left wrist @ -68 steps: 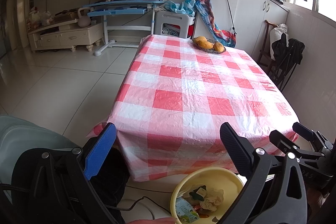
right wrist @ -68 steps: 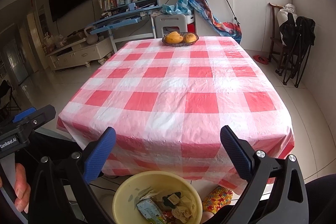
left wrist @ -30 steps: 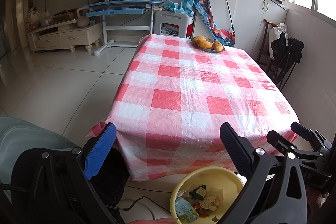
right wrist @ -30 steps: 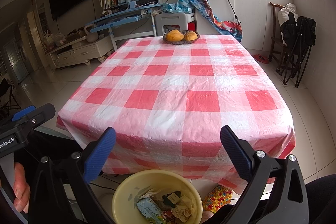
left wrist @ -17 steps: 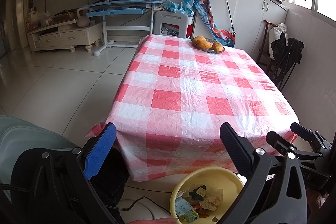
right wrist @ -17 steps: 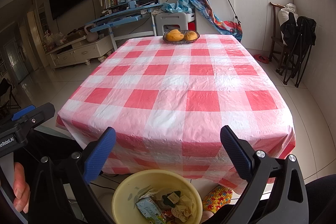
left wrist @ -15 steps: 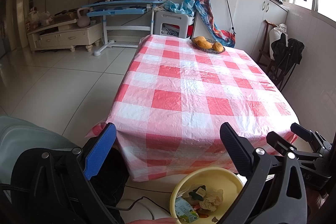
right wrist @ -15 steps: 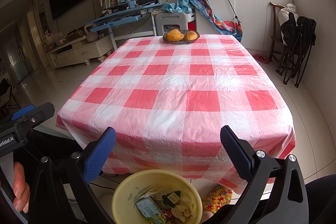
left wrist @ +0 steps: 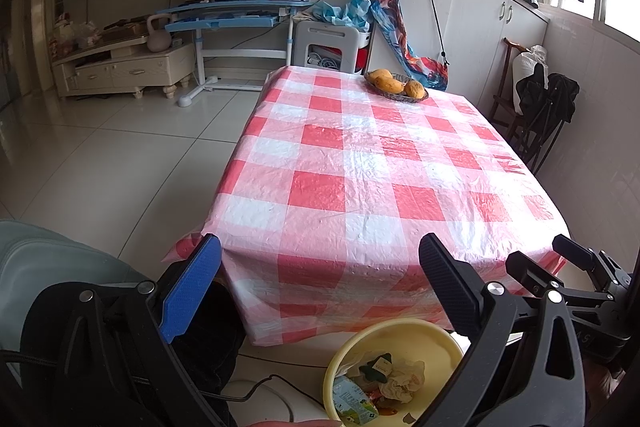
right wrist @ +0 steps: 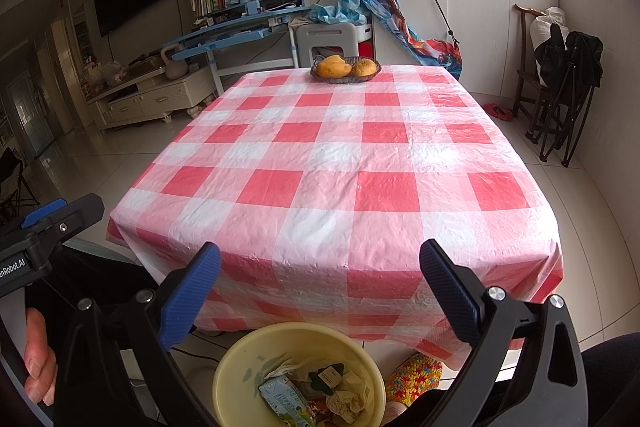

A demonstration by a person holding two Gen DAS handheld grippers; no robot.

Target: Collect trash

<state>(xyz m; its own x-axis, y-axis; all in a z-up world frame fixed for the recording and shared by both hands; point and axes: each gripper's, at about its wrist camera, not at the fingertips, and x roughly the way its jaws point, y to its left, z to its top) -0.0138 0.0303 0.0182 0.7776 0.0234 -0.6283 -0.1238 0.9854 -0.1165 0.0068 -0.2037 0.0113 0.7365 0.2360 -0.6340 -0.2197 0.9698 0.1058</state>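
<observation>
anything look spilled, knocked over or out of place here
Nothing stands out. The trash sits inside the yellow bin below the table's near edge, the fruit basket is upright at the far end of the checked tablecloth, and both the left gripper and right gripper are open and hold nothing.
</observation>
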